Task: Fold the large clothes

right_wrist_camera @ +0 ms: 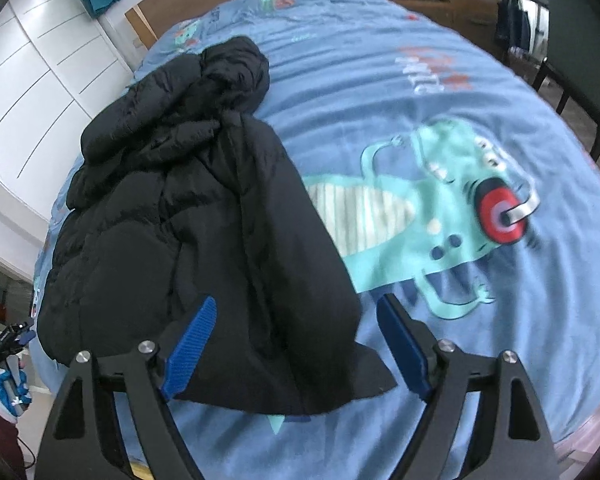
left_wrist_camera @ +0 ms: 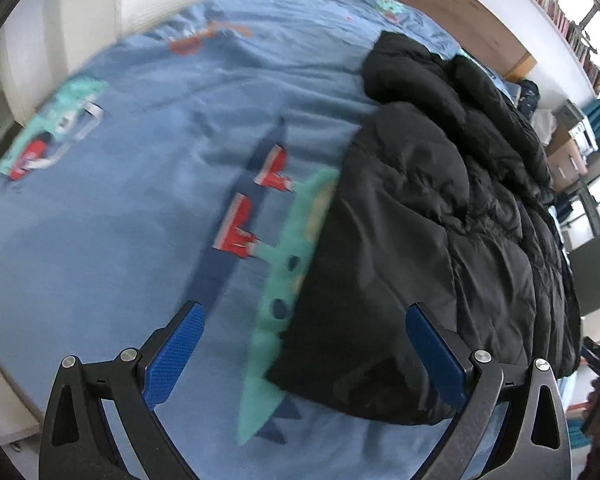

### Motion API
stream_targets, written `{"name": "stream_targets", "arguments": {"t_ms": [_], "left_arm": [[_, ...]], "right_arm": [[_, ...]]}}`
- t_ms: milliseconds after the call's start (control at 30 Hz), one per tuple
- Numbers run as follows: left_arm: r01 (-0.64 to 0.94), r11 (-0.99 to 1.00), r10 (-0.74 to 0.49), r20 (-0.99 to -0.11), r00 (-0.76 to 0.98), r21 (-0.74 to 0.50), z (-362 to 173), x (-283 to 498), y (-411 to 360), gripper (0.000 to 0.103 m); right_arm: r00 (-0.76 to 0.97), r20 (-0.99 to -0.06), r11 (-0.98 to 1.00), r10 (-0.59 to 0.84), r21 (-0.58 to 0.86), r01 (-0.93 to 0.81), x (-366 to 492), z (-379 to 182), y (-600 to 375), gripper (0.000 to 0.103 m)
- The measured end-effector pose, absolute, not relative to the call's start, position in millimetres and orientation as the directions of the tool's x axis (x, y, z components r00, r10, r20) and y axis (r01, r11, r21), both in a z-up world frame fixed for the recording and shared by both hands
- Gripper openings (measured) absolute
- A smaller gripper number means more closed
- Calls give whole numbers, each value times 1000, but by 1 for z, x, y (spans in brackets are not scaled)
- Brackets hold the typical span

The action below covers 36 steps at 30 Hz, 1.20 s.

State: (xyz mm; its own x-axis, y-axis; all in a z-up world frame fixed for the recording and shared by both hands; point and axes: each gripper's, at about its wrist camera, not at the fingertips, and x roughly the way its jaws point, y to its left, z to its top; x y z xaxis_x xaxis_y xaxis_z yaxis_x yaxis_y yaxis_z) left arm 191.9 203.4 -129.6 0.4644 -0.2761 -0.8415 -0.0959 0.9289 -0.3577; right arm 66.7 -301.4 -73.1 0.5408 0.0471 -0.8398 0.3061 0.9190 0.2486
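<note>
A black puffer jacket (left_wrist_camera: 440, 216) lies crumpled lengthwise on a blue bed cover (left_wrist_camera: 140, 200) printed with cartoon monsters. In the left wrist view my left gripper (left_wrist_camera: 300, 320) hovers open above the jacket's near left corner; its blue pads (left_wrist_camera: 172, 356) stand wide apart with nothing pinched. The right wrist view has the same jacket (right_wrist_camera: 204, 216) left of centre, hood end far away. My right gripper (right_wrist_camera: 296, 320) is open over the jacket's near hem corner, blue pads (right_wrist_camera: 190, 348) apart, fabric below them and not pinched.
The bed cover (right_wrist_camera: 440, 92) spreads wide to the right of the jacket. A wooden bed frame (right_wrist_camera: 172, 4) and white wardrobe doors (right_wrist_camera: 32, 92) stand behind. A dark chair (right_wrist_camera: 580, 52) is at the far right. Bookshelves (left_wrist_camera: 552, 8) and boxes (left_wrist_camera: 568, 152) line the other side.
</note>
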Motion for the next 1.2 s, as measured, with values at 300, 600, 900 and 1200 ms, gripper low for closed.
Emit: {"name": "stream_targets", "arguments": {"t_ms": [300, 600, 900, 1200], "left_arm": [[-90, 879, -407, -836, 369, -468, -172, 208, 184, 99], [-62, 853, -465, -809, 360, -518, -178, 200, 175, 99], [-79, 809, -519, -771, 368, -582, -182, 194, 177, 99], [-90, 771, -561, -740, 371, -630, -180, 187, 180, 78]], "right_arm": [[472, -873, 926, 124, 273, 261, 94, -115, -297, 83], [468, -853, 880, 232, 389, 271, 97, -140, -305, 83], [479, -833, 857, 277, 440, 270, 90, -143, -319, 83], [489, -802, 817, 342, 511, 267, 73, -152, -327, 82]]}}
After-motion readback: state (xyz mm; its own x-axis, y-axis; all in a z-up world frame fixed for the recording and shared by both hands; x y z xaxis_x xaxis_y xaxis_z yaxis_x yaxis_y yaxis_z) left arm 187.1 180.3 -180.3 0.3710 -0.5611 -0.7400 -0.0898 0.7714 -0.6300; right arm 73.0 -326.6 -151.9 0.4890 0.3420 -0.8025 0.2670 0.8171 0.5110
